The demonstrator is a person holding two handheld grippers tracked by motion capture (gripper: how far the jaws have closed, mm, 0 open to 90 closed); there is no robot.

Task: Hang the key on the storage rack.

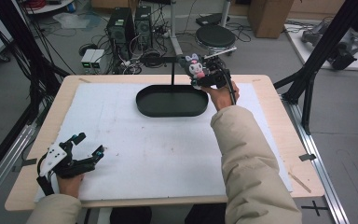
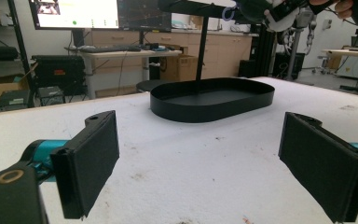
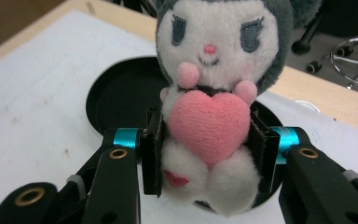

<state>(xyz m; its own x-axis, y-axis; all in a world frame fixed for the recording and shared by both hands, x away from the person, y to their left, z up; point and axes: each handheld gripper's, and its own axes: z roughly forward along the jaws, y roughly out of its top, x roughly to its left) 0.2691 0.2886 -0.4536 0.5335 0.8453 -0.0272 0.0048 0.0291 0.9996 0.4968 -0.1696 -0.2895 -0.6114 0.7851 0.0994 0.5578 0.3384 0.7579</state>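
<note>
Soft, light plush toy (image 3: pixel 214 93) pinched at its squashy middle by right gripper (image 3: pixel 209 154) jaws, up above the black tray (image 1: pixel 172 109); looks safe to squeeze; left gripper (image 2: pixel 205 163) jaws spread wide, low over the bench (image 1: pixel 168 154).

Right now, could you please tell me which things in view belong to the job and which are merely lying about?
Likely in the job:
- grey-and-white plush toy holding a pink heart, clamped in the right gripper
- black oval tray
- left gripper, open, resting on the white-covered table

Lying about:
- black computer towers on the floor
- round black stool
</note>
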